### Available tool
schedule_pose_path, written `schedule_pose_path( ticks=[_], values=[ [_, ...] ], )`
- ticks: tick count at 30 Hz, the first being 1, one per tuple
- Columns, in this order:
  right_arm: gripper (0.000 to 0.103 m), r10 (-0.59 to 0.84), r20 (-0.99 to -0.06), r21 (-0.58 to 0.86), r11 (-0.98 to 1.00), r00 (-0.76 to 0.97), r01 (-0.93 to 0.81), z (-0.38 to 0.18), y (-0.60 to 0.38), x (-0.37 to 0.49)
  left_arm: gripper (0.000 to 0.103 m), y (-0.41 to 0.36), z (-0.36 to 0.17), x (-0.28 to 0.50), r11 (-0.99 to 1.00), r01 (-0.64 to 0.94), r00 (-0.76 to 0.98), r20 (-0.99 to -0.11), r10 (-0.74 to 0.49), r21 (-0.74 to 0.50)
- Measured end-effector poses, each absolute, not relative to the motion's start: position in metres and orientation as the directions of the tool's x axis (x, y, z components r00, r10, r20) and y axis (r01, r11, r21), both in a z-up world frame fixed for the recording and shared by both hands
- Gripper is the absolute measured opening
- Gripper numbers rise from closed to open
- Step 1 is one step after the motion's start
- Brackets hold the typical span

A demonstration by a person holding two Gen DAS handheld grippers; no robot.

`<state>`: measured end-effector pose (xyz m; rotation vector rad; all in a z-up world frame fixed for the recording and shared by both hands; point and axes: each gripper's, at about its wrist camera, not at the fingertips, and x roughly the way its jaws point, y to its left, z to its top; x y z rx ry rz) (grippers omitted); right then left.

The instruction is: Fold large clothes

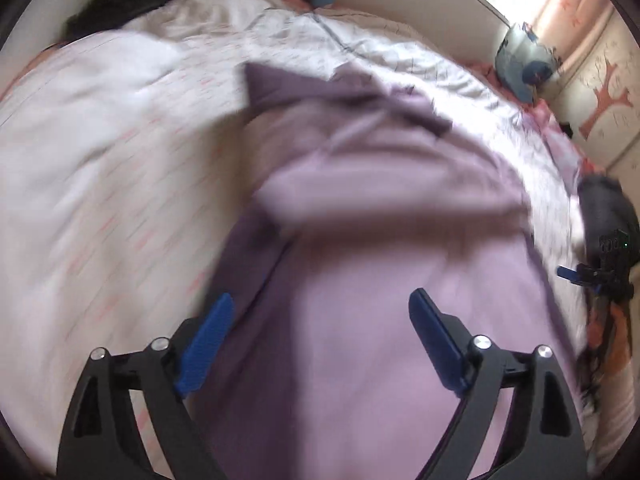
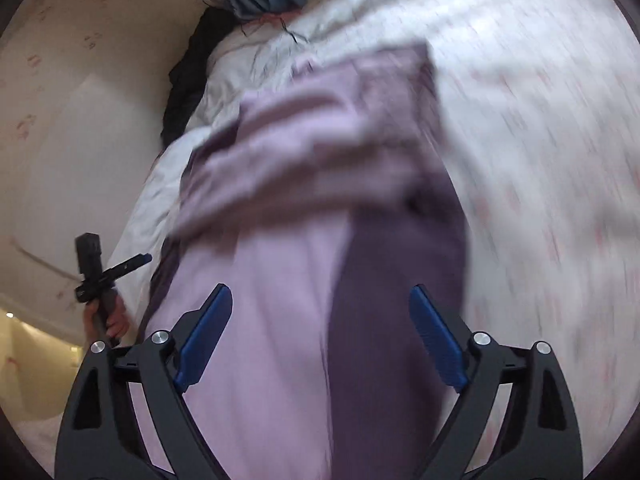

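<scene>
Two grippers hang over a bed, and both views are smeared by motion blur. On the left side, the left gripper [image 1: 320,332] has its blue fingers [image 1: 206,344] spread wide with nothing pinched between them; they hover above the cloth without pressing on it. Straight ahead of and below it lies the lilac garment [image 1: 360,280], loosely folded over on itself, with a darker purple band running along its left edge and a dark pointed corner at its far end. To the left of this gripper and beyond the garment stretches the pale patterned bedspread [image 1: 100,160]. Far off to its right stands a wall with a tree decal [image 1: 608,96].

On the right side, the right gripper [image 2: 320,330] is likewise wide open and empty, its blue pads [image 2: 438,340] apart above the same garment, whose lilac panel lies under its left finger and dark purple panel under its middle. To its left a hand [image 2: 114,318] grips a black handle. To its right runs the bedspread.
</scene>
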<state>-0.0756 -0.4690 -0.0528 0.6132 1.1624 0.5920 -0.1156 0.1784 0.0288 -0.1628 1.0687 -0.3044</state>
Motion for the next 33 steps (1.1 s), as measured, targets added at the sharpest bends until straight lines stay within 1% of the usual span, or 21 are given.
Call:
schedule_pose_path(
  ticks=[2,3,4,5,6,7,9,12,16,18,19,20,21,22,23,24,25,26,28,30,33],
  values=[
    [0.087,0.743,-0.628,0.756,0.653,0.233,-0.042,-0.076,-0.488,-0.124,0.087,0.215,0.015,-0.152,0.943,0.13,0.411,-0.849,-0.332,-0.306],
    [0.087,0.766,-0.612,0.778,0.628,0.198,-0.019,-0.087,-0.494,-0.144,0.088,0.239,0.004,-0.175,0.928,0.088,0.381,-0.849,-0.366,-0.361],
    [0.087,0.797,-0.576,0.809,0.588,0.184,-0.014,-0.093,-0.497,-0.155,0.092,0.256,-0.003,-0.192,0.907,0.056,0.36,-0.839,-0.407,-0.417],
    [0.087,0.843,-0.51,0.855,0.518,0.172,-0.004,-0.1,-0.499,-0.168,0.095,0.274,-0.017,-0.211,0.865,0.013,0.326,-0.816,-0.477,-0.501],
    [0.087,0.877,-0.455,0.888,0.459,0.156,0.011,-0.106,-0.498,-0.177,0.095,0.281,-0.024,-0.226,0.834,-0.009,0.305,-0.796,-0.523,-0.551],
    [0.09,0.891,-0.43,0.901,0.433,0.142,0.015,-0.109,-0.495,-0.182,0.095,0.287,-0.034,-0.238,0.793,-0.026,0.283,-0.765,-0.578,-0.608],
    [0.093,0.899,-0.421,0.906,0.422,0.117,0.016,-0.115,-0.488,-0.191,0.095,0.287,-0.05,-0.257,0.729,-0.032,0.256,-0.711,-0.655,-0.684],
    [0.094,0.932,-0.36,0.933,0.359,0.04,0.03,-0.128,-0.471,-0.196,0.095,0.276,-0.067,-0.268,0.637,-0.017,0.215,-0.625,-0.75,-0.771],
    [0.094,0.944,-0.33,0.944,0.329,0.023,0.038,-0.141,-0.451,-0.193,0.096,0.252,-0.077,-0.272,0.564,0.016,0.173,-0.553,-0.815,-0.826],
    [0.092,0.949,-0.314,0.949,0.314,0.04,0.01,-0.141,-0.441,-0.194,0.095,0.245,-0.078,-0.272,0.558,0.01,0.175,-0.548,-0.818,-0.83],
    [0.08,0.953,-0.3,0.954,0.301,0.045,-0.003,-0.141,-0.435,-0.192,0.095,0.243,-0.077,-0.274,0.557,0.004,0.182,-0.547,-0.817,-0.83],
    [0.061,0.956,-0.291,0.956,0.292,0.047,-0.02,-0.14,-0.427,-0.192,0.092,0.244,-0.074,-0.278,0.57,0.001,0.19,-0.559,-0.807,-0.822],
    [0.055,0.957,-0.286,0.957,0.288,0.056,-0.039,-0.137,-0.422,-0.194,0.087,0.243,-0.072,-0.28,0.587,0.001,0.197,-0.575,-0.794,-0.81],
    [0.046,0.956,-0.284,0.956,0.288,0.071,-0.059,-0.133,-0.42,-0.197,0.071,0.241,-0.069,-0.285,0.595,0.006,0.199,-0.582,-0.789,-0.804],
    [0.038,0.955,-0.284,0.953,0.291,0.091,-0.079,-0.127,-0.419,-0.199,0.057,0.241,-0.065,-0.289,0.605,0.006,0.201,-0.591,-0.781,-0.796],
    [0.035,0.953,-0.281,0.951,0.292,0.114,-0.096,-0.12,-0.419,-0.201,0.048,0.241,-0.061,-0.289,0.609,0.001,0.217,-0.595,-0.774,-0.793],
    [0.028,0.953,-0.273,0.951,0.288,0.134,-0.112,-0.113,-0.42,-0.204,0.031,0.243,-0.051,-0.293,0.606,0.003,0.242,-0.587,-0.773,-0.796],
    [0.024,0.953,-0.258,0.951,0.279,0.157,-0.132,-0.103,-0.423,-0.207,0.024,0.246,-0.039,-0.295,0.603,0.018,0.273,-0.577,-0.77,-0.797],
    [0.022,0.957,-0.209,0.948,0.249,0.201,-0.2,-0.075,-0.426,-0.21,0.019,0.248,-0.008,-0.302,0.588,0.071,0.337,-0.536,-0.774,-0.805],
    [0.022,0.963,-0.166,0.937,0.221,0.212,-0.269,-0.044,-0.424,-0.213,0.018,0.241,0.023,-0.307,0.584,0.136,0.37,-0.506,-0.779,-0.8],
    [0.022,0.974,-0.149,0.932,0.197,0.173,-0.304,-0.027,-0.422,-0.215,0.018,0.227,0.043,-0.312,0.581,0.208,0.361,-0.491,-0.793,-0.787]
  ],
)
